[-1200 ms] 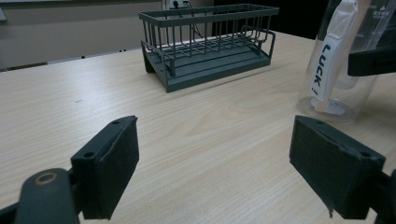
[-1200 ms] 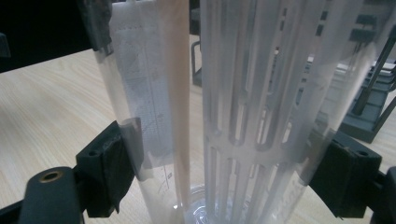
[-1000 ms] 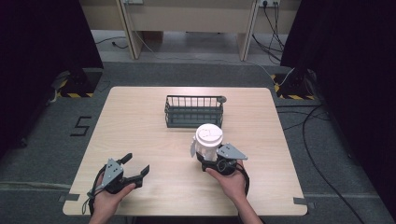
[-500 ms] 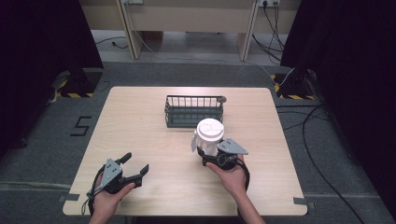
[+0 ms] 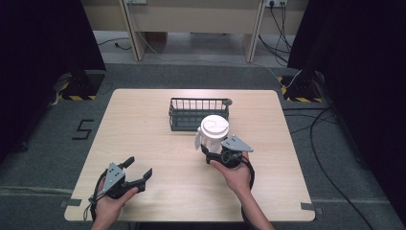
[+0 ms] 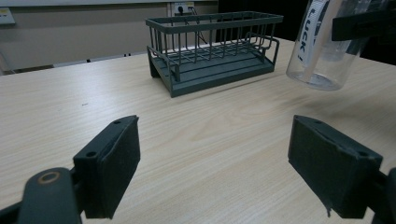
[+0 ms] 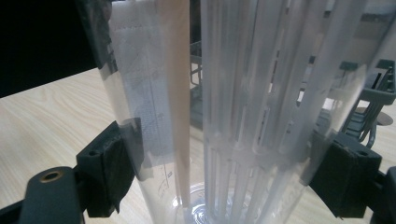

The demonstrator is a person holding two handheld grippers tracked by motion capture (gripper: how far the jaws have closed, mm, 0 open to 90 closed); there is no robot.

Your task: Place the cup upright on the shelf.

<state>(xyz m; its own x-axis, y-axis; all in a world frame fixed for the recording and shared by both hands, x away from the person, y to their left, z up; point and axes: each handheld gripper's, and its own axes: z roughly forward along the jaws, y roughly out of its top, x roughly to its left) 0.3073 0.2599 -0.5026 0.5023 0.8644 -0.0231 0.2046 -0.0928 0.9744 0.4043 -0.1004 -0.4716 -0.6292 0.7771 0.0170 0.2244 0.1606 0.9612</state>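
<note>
Cup (image 5: 212,133) upright, lid up

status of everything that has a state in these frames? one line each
Clear cup: lidded, lifted off the table, tilted, clamped by the right gripper.
Right gripper: shut on the cup.
Left gripper: open, empty, low over the table.
Wire basket: upright, empty, on the table.

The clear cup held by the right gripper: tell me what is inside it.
Through the clear cup wall only the table and the wire basket behind show; no contents are apparent. Its white lid hides the inside from above.
</note>
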